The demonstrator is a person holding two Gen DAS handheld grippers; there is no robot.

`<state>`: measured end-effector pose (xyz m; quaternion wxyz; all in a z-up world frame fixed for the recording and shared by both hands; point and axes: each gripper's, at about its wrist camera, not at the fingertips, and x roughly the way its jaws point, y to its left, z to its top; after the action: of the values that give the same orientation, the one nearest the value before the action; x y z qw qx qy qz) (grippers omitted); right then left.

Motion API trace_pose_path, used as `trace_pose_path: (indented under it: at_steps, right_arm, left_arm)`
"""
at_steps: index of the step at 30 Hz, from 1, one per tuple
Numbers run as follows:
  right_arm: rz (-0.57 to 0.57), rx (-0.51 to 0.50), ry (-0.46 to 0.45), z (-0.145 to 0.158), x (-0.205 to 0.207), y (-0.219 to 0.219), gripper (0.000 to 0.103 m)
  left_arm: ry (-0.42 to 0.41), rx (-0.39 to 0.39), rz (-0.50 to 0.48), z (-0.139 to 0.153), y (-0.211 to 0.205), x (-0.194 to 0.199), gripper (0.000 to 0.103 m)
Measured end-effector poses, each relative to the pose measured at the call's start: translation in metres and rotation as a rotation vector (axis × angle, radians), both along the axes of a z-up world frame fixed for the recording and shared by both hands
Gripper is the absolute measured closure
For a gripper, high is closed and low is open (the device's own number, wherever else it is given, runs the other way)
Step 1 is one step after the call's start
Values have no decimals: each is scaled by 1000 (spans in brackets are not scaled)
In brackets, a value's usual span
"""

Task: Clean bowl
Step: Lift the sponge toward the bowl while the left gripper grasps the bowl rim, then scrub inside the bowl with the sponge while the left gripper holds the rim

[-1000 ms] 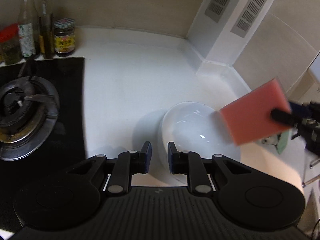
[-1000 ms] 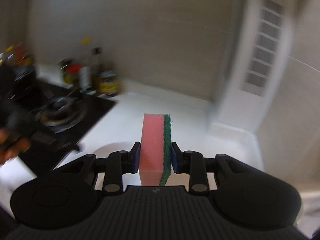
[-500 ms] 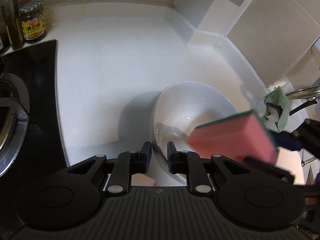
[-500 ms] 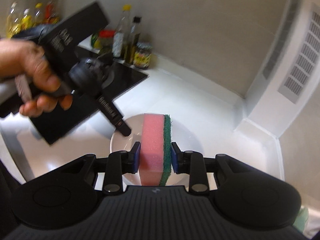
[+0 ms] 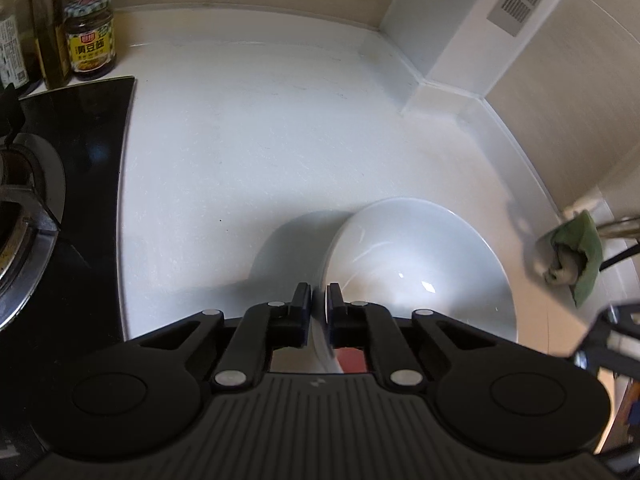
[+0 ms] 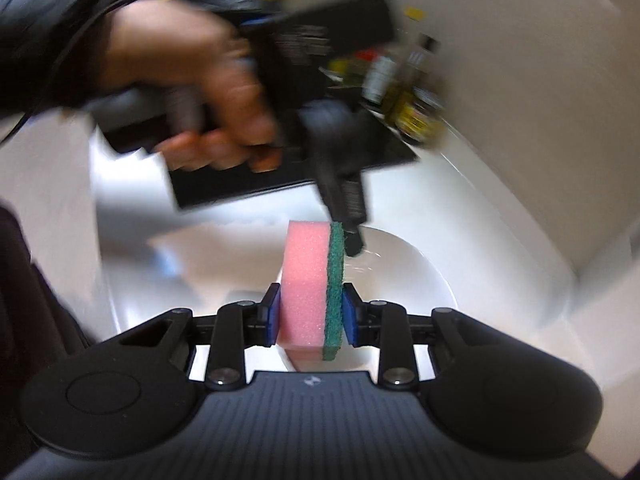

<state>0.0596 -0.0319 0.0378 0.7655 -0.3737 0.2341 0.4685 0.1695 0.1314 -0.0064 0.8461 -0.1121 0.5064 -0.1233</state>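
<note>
The left gripper is pointed steeply down at the near-left rim of the bowl. Its jaws have just been closing, and the rim is now clamped between the two pads, one outside the wall and one inside. In the right wrist view the same gripper is seen from the side, blurred, with its tips at the far rim of the bowl. It is carried by the person's hand, which is wrapped around the grip from above, fingers curled beneath; a dark sleeve covers the wrist.

The right gripper is angled down toward the bowl. A sponge is gripped between its blue pads and stands on edge, the pink foam toward the left pad and the green scouring layer against the right pad. The sponge is held over the near part of the bowl; whether it touches the inside cannot be told. A strip of the sponge is visible in the left wrist view below the fingers.

The bowl is white and stands upright on the white countertop. A black hob lies to its left. At the back corner beside the hob, a labelled jar and an oil bottle stand against the wall. A green cloth is seen at the right edge.
</note>
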Motion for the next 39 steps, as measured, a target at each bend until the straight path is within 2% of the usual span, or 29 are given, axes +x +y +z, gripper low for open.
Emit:
trace_pose_path:
  at_steps: [2,6,7,8,11,15,19,23,25,28,31,33,36,39]
  right_arm:
    - [83,-69,-73,-5,-8,-2,77]
    - [180,-163,-168,-9,-18,-7,77]
    - [185,-175,-179,-10,-19,-7,77]
    - [182,-182,-184,-11,-21,-8,77]
    - [166,-207,-201,-14,-27,-6,77]
    - [141,-217,-198,-13,-33,-5,77]
    - [143,-238,-198,-10,-37,-6,77]
    - [158,-266,-208,-10,-39,-9,77]
    - [175,-294,-225,-10,-41,-12,77]
    - [178,-317,-227,-12,-38,-14,77]
    - [178,-321,-229,-13,-37,-14,77]
    - [179,-320,-225,-15,-34,-12,77]
    - [180,-313,-219,-16,-33,-13,77]
    - [192,-315,-227,-12,-34,-17,77]
  left_arm:
    - [10,8,-5,-2,-2,3,97]
    - [25,11,-21,-6,-4,9,96]
    - [36,10,-7,-6,-2,8,90]
    - [44,16,10,-5,-1,5,84]
    - [43,13,53,2,1,-14,84]
    - [47,4,44,2,-4,-31,84]
    - [40,24,-15,-1,-6,-18,89]
    - [18,21,-99,-2,-10,12,96]
    - [14,15,-117,-3,-13,21,96]
    - [18,18,-92,-1,-13,16,95]
    - [19,-12,-45,3,-1,-9,87]
    - [10,-18,-22,4,3,-24,86]
    - [-1,18,-10,6,-3,-33,86]
    - [6,60,-28,3,-9,-24,88]
